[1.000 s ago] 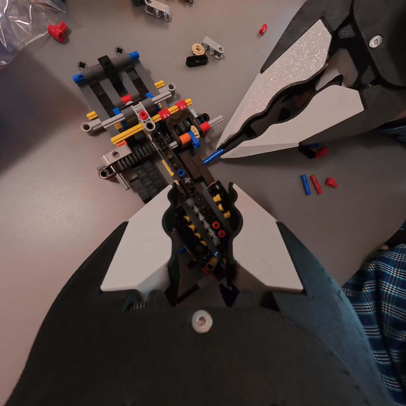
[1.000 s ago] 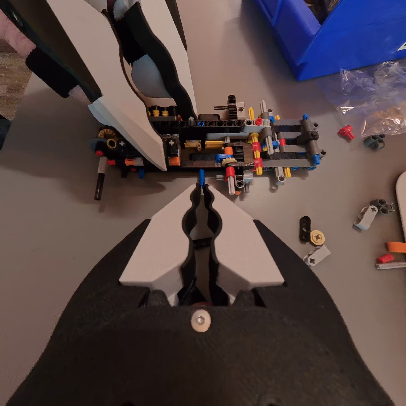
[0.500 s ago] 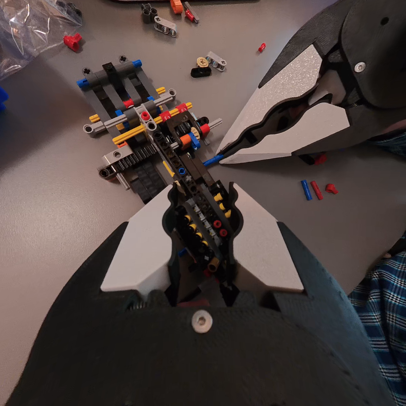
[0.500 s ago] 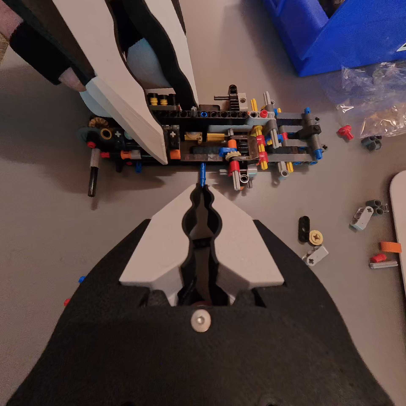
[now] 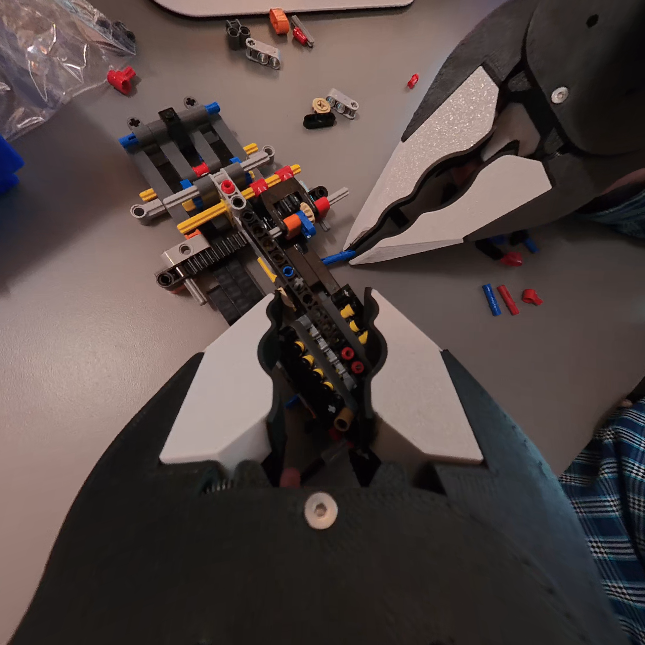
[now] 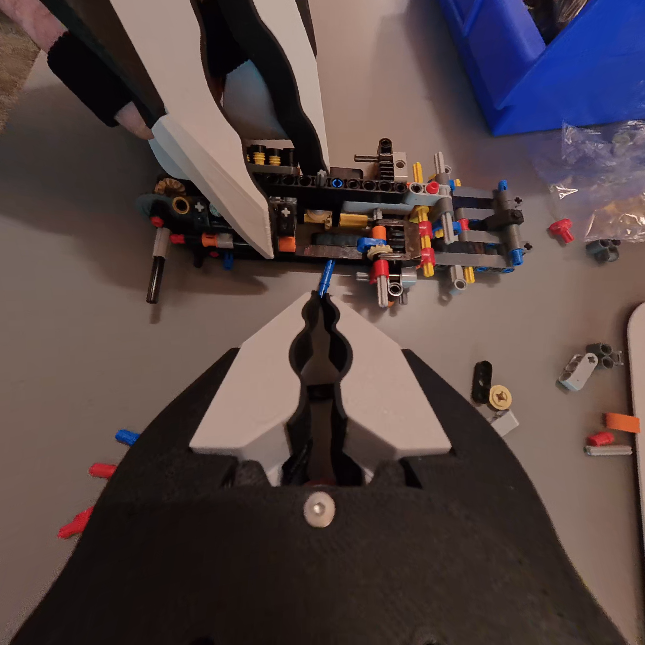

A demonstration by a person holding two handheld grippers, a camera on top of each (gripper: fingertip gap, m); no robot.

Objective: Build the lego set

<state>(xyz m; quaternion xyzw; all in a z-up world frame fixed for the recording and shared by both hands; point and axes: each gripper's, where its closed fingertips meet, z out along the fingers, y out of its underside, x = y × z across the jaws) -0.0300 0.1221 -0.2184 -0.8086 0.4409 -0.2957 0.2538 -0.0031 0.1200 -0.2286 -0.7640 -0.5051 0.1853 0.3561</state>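
Note:
The long lego model (image 5: 223, 195) lies on the grey table, a chassis of black and grey beams with yellow, red and blue pins. My left gripper (image 5: 321, 296) is shut on its near end; it also shows in the right wrist view (image 6: 295, 209), clamped across the model (image 6: 366, 216). My right gripper (image 6: 319, 296) is shut on a thin blue pin (image 6: 326, 275). The pin's far end touches the model's near side beam and stands a little tilted. In the left wrist view the right gripper (image 5: 350, 254) comes in from the right with the blue pin (image 5: 335, 257) at its tips.
A blue bin (image 6: 558, 69) and a clear plastic bag (image 6: 600, 167) are at the back right. Loose parts (image 6: 488, 387) lie to the right near a white board edge (image 6: 637, 384). A loose blue pin (image 5: 492, 300) and red pin (image 5: 508, 300) lie by a plaid sleeve (image 5: 610, 488).
The blue pin's far end has reached the model's side and more of the pin now shows past my right fingertips, slightly tilted. My left gripper keeps its hold on the model.

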